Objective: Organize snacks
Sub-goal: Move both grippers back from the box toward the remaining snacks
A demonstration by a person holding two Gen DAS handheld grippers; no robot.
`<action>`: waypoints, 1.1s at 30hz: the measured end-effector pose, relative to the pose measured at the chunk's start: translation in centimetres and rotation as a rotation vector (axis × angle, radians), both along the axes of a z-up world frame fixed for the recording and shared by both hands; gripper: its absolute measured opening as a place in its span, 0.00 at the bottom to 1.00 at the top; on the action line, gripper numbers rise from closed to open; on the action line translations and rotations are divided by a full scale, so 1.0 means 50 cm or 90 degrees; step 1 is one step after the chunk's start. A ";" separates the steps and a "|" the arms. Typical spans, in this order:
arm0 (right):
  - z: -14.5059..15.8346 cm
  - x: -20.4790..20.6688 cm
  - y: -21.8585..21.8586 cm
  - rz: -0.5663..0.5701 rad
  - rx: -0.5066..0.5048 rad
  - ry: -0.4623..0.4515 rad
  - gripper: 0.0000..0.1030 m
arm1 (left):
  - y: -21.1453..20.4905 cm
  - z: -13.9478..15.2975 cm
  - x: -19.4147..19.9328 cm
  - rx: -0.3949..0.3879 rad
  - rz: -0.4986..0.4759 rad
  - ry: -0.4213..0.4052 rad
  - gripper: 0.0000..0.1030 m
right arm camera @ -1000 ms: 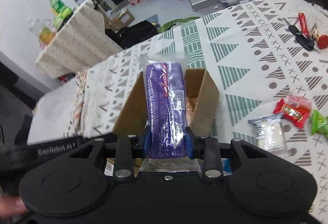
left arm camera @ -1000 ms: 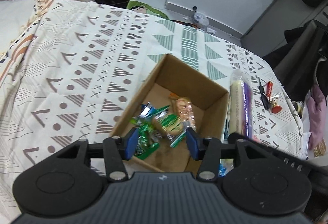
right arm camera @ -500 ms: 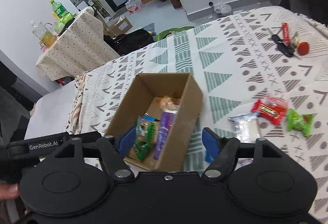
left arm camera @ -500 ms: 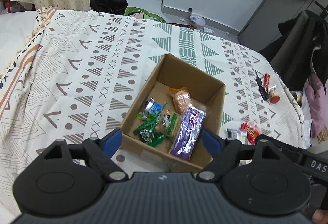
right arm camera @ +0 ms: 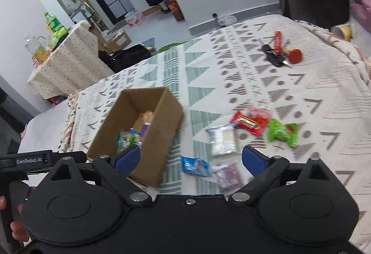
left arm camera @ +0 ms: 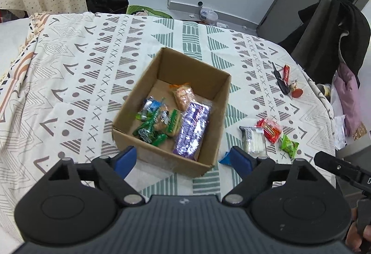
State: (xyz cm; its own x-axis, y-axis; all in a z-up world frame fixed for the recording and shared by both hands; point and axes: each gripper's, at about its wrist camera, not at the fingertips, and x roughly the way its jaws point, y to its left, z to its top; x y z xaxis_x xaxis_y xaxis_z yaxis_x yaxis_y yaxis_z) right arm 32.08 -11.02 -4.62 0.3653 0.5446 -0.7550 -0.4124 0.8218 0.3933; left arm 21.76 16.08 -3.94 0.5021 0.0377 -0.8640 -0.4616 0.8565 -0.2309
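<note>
The right gripper (right arm camera: 190,160) is hovering above the patterned cloth (right arm camera: 301,96) with its blue pads spread wide and nothing between them. Directly under that gap are lying a small blue packet (right arm camera: 195,166) and a clear bag of something purplish (right arm camera: 228,175), its print too blurred to read. Just beyond them are resting a white wafer pack (right arm camera: 222,139), a red wrapper (right arm camera: 249,121) with a yellow label that cannot be read, and a green candy (right arm camera: 282,132). Farther out, a bunch of keys (right arm camera: 277,57) with a red tag is lying near the cloth's far edge.

The left gripper (left arm camera: 183,160) is likewise standing wide open and empty, poised over the near wall of the cardboard box (left arm camera: 167,158). Inside the box, the purple snack pack (left arm camera: 192,129) is lying flat along the right wall, beside an orange-tinted bag (left arm camera: 183,96) and a heap of green and blue wrappers (left arm camera: 154,122); their lettering is too small to make out.

At the left edge of the right wrist view, the other handle is showing the words "GenRobot.AI" (right arm camera: 29,161), with a person's fingers (right arm camera: 17,230) curling below it. A coat (left arm camera: 334,31) is hanging over a chair past the cloth's right side, and green bottles (right arm camera: 54,26) are standing on a dotted tablecloth in the background.
</note>
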 end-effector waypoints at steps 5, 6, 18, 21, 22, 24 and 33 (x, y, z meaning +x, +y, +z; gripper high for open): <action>-0.018 0.004 -0.056 -0.019 -0.006 0.002 0.92 | -0.045 -0.008 0.013 0.005 -0.026 0.007 0.84; -0.022 0.005 -0.066 -0.021 -0.008 0.004 0.92 | -0.054 -0.009 0.015 0.007 -0.028 0.005 0.84; -0.062 0.025 -0.172 -0.039 -0.011 0.015 0.92 | -0.158 -0.037 0.069 -0.001 -0.065 0.015 0.84; -0.073 0.033 -0.191 -0.042 -0.007 0.016 0.92 | -0.182 -0.046 0.081 -0.004 -0.074 0.014 0.84; -0.078 0.036 -0.197 -0.044 -0.006 0.018 0.92 | -0.189 -0.049 0.085 -0.004 -0.076 0.013 0.84; -0.087 0.042 -0.205 -0.046 -0.003 0.020 0.92 | -0.203 -0.055 0.095 -0.002 -0.083 0.013 0.84; -0.136 0.075 -0.230 -0.050 0.008 0.047 0.89 | -0.234 -0.106 0.134 0.005 -0.076 0.035 0.82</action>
State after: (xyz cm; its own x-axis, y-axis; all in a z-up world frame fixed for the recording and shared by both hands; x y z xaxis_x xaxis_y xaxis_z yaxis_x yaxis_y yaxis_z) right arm 35.85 -22.54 -11.42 0.3509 0.5263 -0.7746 -0.3160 0.8452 0.4311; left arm 28.48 4.37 -9.22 0.4554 -0.0126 -0.8902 -0.3679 0.9079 -0.2011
